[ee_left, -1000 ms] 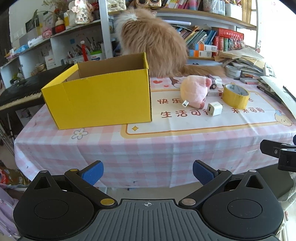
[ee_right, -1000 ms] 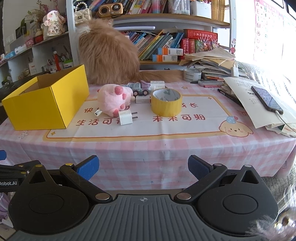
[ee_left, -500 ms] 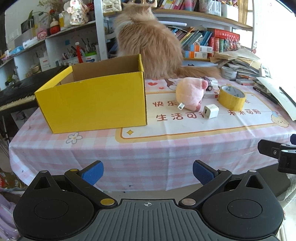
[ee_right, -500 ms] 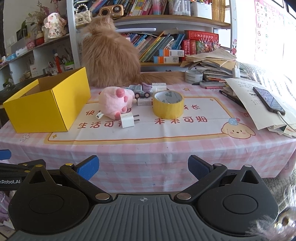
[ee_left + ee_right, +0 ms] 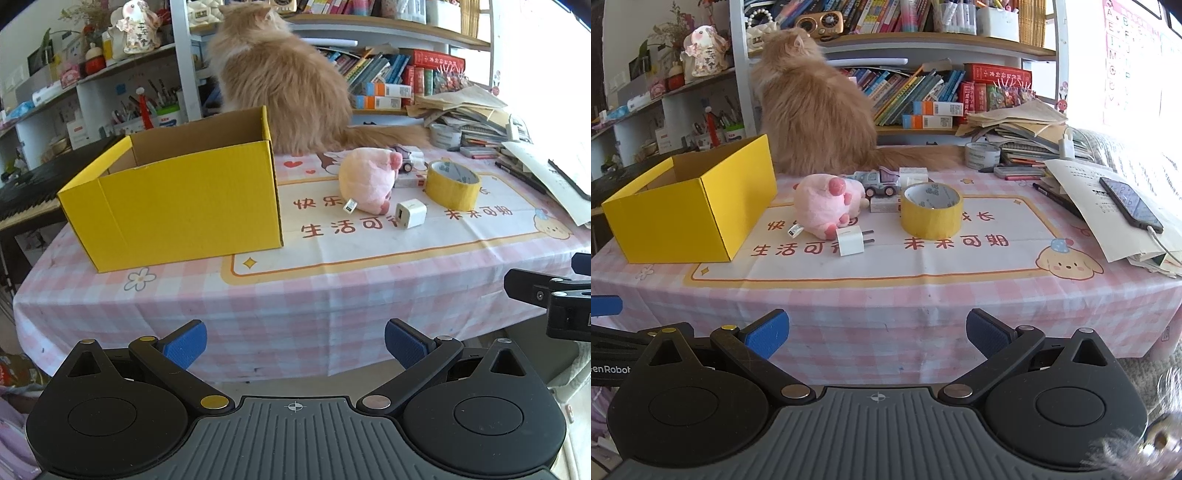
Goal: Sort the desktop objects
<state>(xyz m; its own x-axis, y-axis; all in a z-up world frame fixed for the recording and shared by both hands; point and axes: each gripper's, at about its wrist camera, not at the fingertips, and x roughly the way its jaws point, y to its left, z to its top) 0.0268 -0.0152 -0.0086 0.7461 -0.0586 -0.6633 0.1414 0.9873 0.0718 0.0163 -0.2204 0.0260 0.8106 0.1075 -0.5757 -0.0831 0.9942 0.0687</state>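
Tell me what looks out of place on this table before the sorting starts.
A fluffy orange cat sits on the table behind the yellow box, back turned, its tail stretched along the far edge behind the toy truck. The pink plush lies tipped on its side. Nothing looks spilled or damaged.

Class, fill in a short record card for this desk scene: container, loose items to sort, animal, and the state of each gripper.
container: yellow box, open top, on the table's left side
loose items: pink plush toy, white charger plug, yellow tape roll, toy truck
animal: orange cat sitting on the table behind the box, facing the shelves
left gripper: open, empty, short of the table edge
right gripper: open, empty, short of the table edge
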